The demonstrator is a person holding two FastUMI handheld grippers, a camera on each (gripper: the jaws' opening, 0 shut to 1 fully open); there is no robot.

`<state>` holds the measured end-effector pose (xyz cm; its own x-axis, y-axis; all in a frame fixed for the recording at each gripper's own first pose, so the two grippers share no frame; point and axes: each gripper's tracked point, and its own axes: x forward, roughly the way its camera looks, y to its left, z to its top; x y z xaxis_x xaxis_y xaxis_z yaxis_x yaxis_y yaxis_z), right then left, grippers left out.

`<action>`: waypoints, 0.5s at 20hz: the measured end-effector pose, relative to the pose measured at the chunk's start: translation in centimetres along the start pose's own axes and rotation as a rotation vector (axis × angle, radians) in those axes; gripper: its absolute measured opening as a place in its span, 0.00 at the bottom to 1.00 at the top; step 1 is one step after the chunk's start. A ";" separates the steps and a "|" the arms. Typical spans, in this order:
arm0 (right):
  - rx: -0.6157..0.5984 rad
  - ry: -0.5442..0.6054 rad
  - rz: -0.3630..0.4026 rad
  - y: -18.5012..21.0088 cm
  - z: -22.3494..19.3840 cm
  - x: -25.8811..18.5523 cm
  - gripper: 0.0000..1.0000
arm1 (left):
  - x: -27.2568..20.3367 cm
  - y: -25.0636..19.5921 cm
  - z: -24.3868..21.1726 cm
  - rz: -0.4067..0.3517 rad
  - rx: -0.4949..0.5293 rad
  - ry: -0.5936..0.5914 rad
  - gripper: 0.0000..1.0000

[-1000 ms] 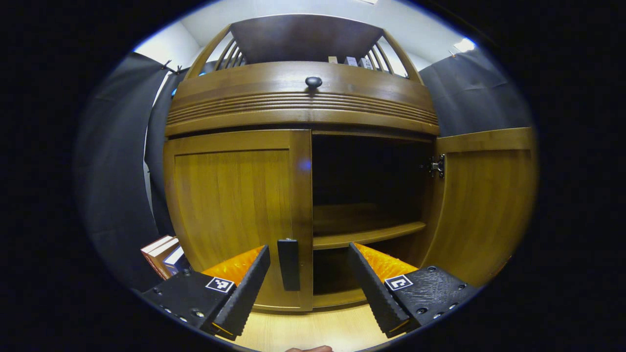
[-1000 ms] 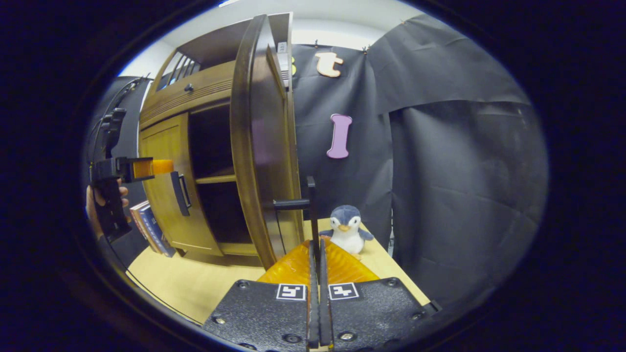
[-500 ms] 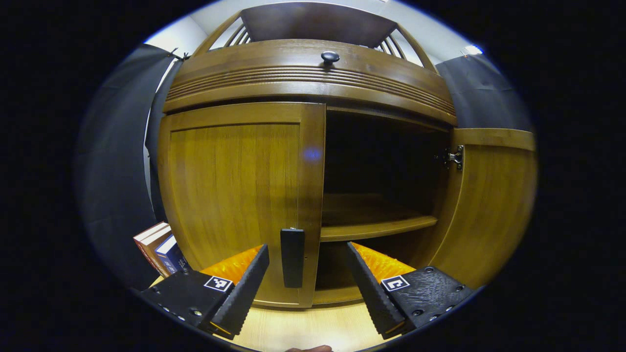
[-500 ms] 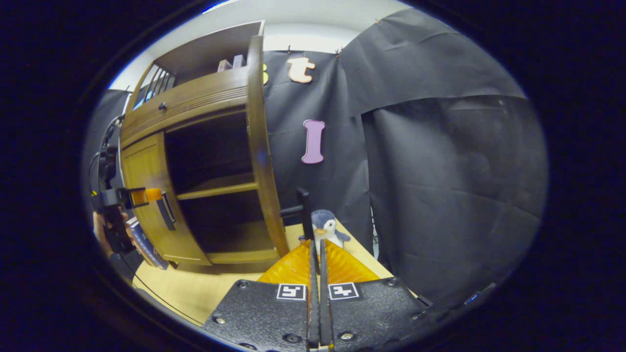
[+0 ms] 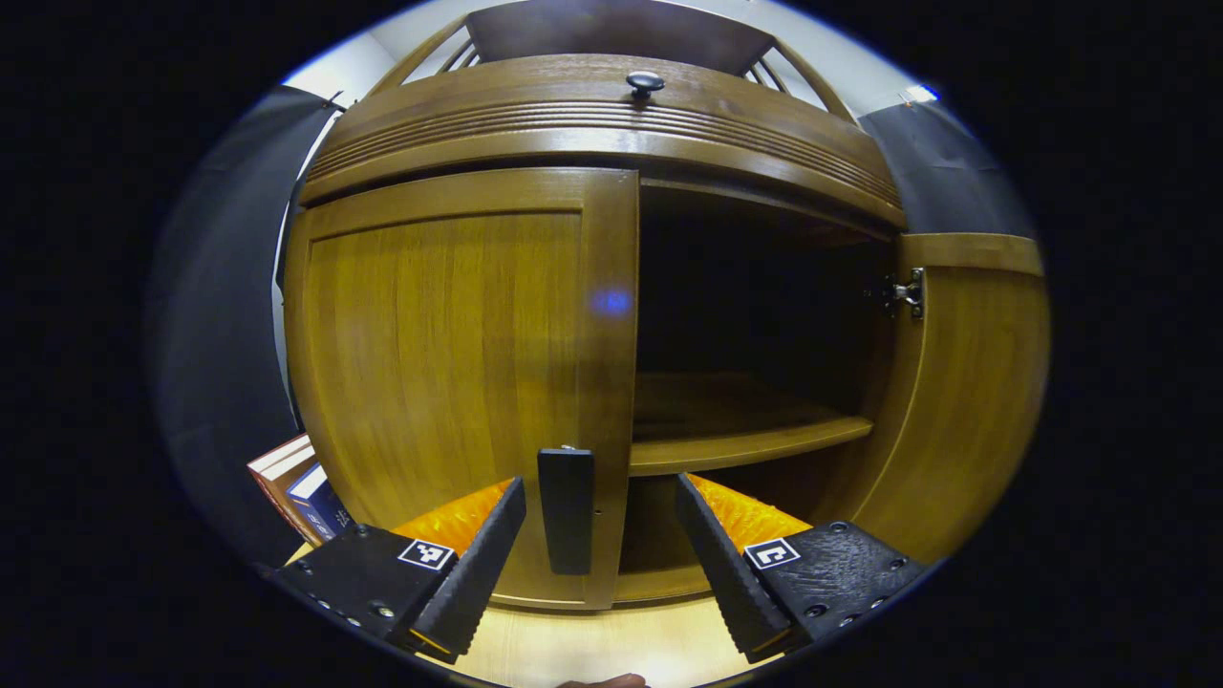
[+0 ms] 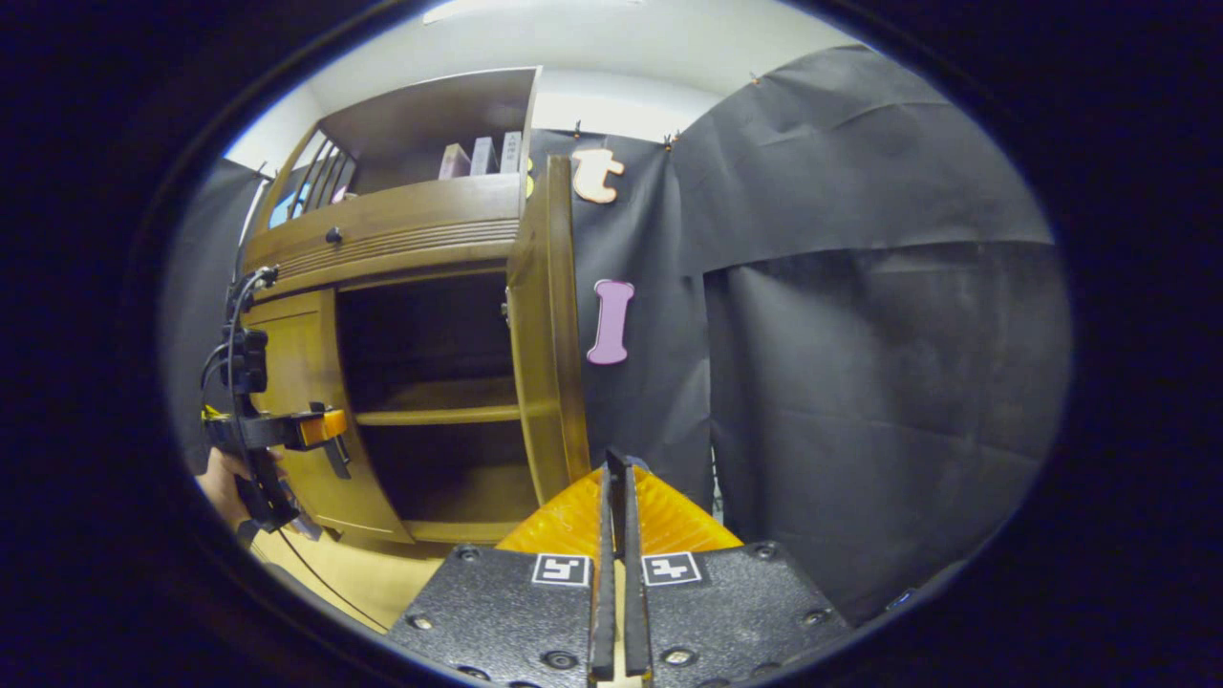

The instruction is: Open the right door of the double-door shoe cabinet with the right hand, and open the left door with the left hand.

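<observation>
The wooden shoe cabinet (image 5: 592,124) stands close ahead in the left gripper view. Its left door (image 5: 449,344) is closed, and that door's dark upright handle (image 5: 566,511) stands between the fingers of my open left gripper (image 5: 600,492) without touching them. The right door (image 5: 965,382) is swung wide open, baring a dark inside with one shelf (image 5: 745,444). In the right gripper view the right door (image 6: 549,334) shows edge-on, and my right gripper (image 6: 616,478) is shut on its dark handle (image 6: 616,465). The left gripper (image 6: 311,430) shows there too, at the left door's handle.
Several books (image 5: 296,478) lean by the cabinet's lower left corner. A drawer with a round knob (image 5: 645,81) runs above the doors, and small boxes (image 6: 478,158) stand on the top shelf. Black cloth (image 6: 860,382) hangs right of the open door. A hand (image 6: 225,478) holds the left gripper.
The right door has swung wider open with the right gripper shut on its handle. The left gripper has moved closer, and the left door's handle now sits deeper between its fingers.
</observation>
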<state>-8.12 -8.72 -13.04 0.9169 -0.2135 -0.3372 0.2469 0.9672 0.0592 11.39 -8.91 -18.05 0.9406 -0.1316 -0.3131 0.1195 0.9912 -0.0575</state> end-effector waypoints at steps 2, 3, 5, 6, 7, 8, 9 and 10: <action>0.014 -0.022 0.051 1.5 1.2 -0.8 0.09 | 0.8 1.0 -1.0 0.024 -0.003 0.024 0.95; 0.013 -0.032 0.068 2.0 1.6 -1.1 0.14 | 1.3 1.2 -1.3 0.025 -0.003 0.031 0.95; -0.010 -0.025 0.091 2.7 1.4 -1.5 0.22 | 2.2 1.7 -2.0 0.031 0.013 0.039 0.95; -0.017 -0.016 0.102 3.2 1.1 -1.7 0.25 | 2.7 1.6 -2.4 0.027 0.023 0.042 0.95; -0.016 -0.011 0.116 3.7 1.0 -1.8 0.31 | 2.7 1.7 -2.8 0.028 0.033 0.054 0.95; -0.010 -0.008 0.126 4.2 0.9 -1.8 0.33 | 2.8 1.6 -3.1 0.028 0.037 0.063 0.95; -0.011 -0.001 0.128 4.4 0.7 -1.7 0.36 | 3.0 1.5 -3.2 0.024 0.037 0.063 0.95; -0.014 0.009 0.129 4.7 0.5 -1.5 0.39 | 3.2 1.6 -3.3 0.025 0.042 0.056 0.95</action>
<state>-8.15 -3.93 -11.79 0.9381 -0.0855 -0.3356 0.1223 0.9884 0.0899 13.57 -7.84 -22.25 0.9243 -0.1063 -0.3665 0.1106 0.9938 -0.0093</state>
